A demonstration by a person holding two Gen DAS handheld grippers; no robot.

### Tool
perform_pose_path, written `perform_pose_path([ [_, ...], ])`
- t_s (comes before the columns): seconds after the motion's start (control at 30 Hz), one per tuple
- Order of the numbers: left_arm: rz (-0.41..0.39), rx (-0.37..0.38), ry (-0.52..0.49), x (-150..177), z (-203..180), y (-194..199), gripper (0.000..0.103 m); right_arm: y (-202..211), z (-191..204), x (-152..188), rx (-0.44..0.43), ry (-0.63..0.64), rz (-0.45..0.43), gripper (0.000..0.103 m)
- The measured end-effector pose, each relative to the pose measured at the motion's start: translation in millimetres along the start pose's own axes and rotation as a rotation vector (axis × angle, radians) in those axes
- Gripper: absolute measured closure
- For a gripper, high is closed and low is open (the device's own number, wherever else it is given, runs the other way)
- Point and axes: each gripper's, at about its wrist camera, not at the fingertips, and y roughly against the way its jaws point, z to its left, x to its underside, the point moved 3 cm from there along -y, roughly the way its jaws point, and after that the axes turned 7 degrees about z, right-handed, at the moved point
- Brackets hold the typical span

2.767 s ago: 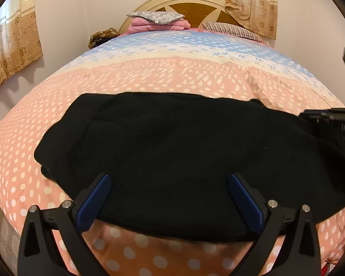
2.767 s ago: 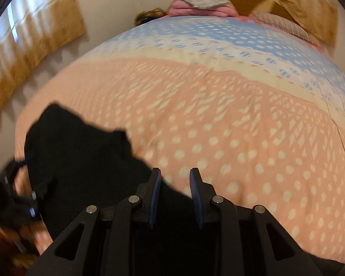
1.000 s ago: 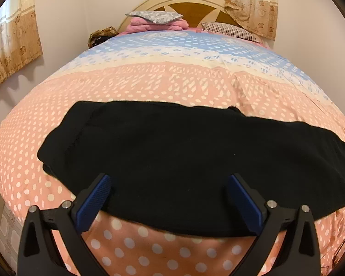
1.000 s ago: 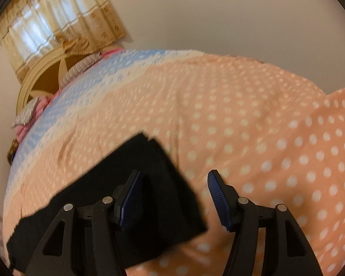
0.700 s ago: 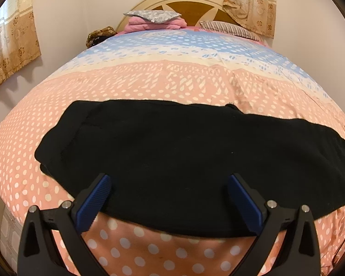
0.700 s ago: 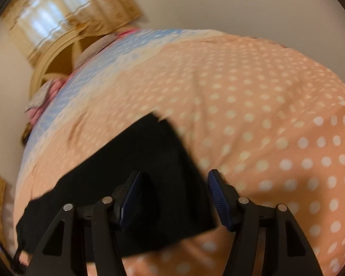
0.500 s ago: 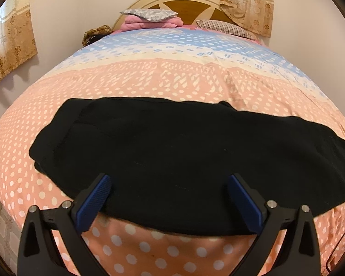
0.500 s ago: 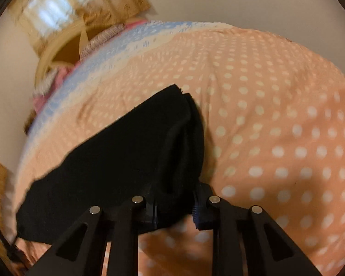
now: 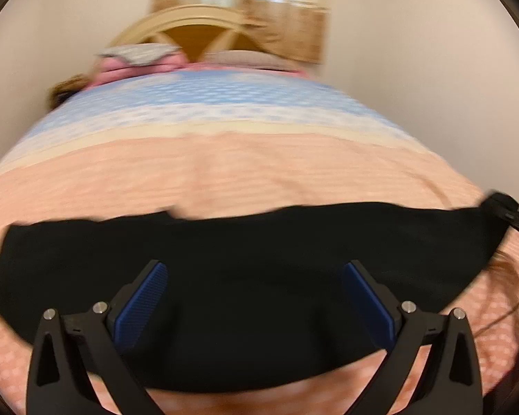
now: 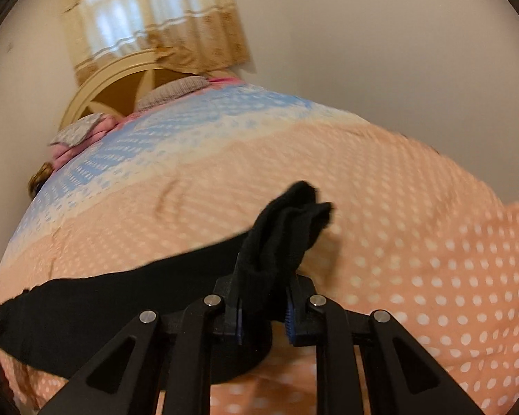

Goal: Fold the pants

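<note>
Black pants (image 9: 225, 235) lie stretched sideways across the pink dotted bed cover (image 9: 259, 166). My left gripper (image 9: 254, 269) hovers open over their near middle, its blue pads (image 9: 142, 297) wide apart and touching nothing. In the right wrist view my right gripper (image 10: 264, 297) has its jaws closing on the leg end (image 10: 294, 221) of the pants (image 10: 121, 304). The pads press on it, and the cloth sticks up bunched between them, raised off the bed. That right gripper (image 9: 501, 204) also shows at the right edge of the left wrist view, at the pants' end.
A cream and wood headboard (image 9: 197, 31), pillows and folded pink bedding (image 9: 138, 58) stand at the far end under a curtained window (image 10: 148, 27). Walls close off the bed's far and right sides. The cover (image 10: 432, 259) lies bare beyond the pants.
My right gripper has shut on the leg end and lifted it off the cover. My left gripper has stayed open and shifted along the pants, its view now blurred.
</note>
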Motion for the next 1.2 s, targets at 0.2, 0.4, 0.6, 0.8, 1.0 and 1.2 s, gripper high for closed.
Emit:
perform_pose_path([
  [0.2,0.125,0.016,-0.176,13,-67,-49,0.0,1,42,3,0.05,0.15,-0.011,0.085],
  [0.4,0.133,0.0,-0.237,22,-61,-46,0.0,8,43,0,0.052,0.158,-0.035,0.085],
  [0.6,0.046,0.039,-0.065,4,-19,-15,0.0,36,126,10,-0.042,0.421,-0.091,0.085],
  [0.8,0.033,-0.018,0.054,2,26,-10,0.0,23,223,51,-0.163,0.655,-0.051,0.085],
  [1.0,0.054,-0.029,0.097,14,44,-13,0.0,-17,281,123,-0.123,0.88,0.0,0.085],
  [1.2,0.074,-0.019,0.093,16,41,-22,0.0,-21,283,151,-0.071,0.923,-0.079,0.081],
])
